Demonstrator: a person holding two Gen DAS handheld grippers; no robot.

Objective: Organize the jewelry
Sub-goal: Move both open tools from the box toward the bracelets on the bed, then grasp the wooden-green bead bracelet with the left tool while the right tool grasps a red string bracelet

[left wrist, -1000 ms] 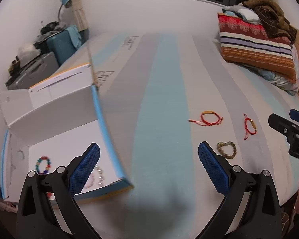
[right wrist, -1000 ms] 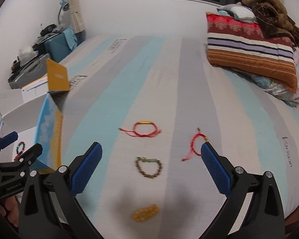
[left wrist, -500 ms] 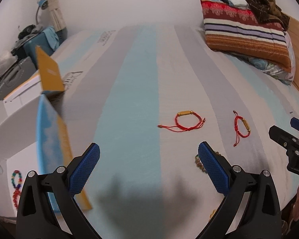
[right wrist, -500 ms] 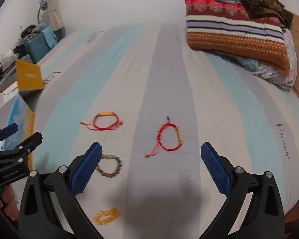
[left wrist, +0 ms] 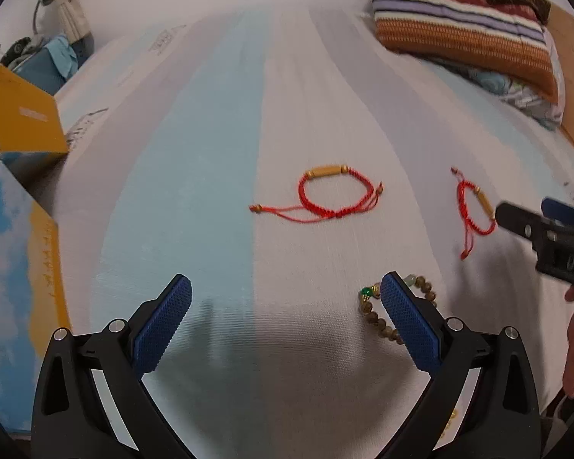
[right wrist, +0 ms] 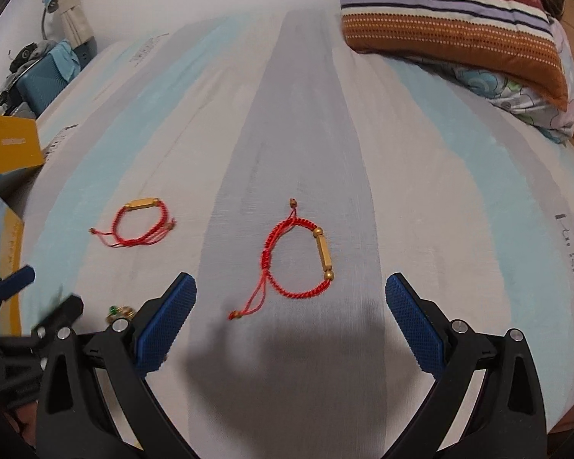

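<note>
Where both tongs [left wrist: 286, 296] [right wrist: 291, 294] gape: striped bedsheet [right wrist: 421, 160], red bracelets [right wrist: 296, 258], pillow [right wrist: 451, 11]

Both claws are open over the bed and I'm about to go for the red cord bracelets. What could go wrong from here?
1. The right claw hangs over the red bracelet with the gold tube; its loose tail cords may slip out or snag when pinched.
2. The flat cord lies on the soft striped sheet, so the pads could grab fabric too.
3. The left claw partly covers the brown bead bracelet and might nudge it.
</note>
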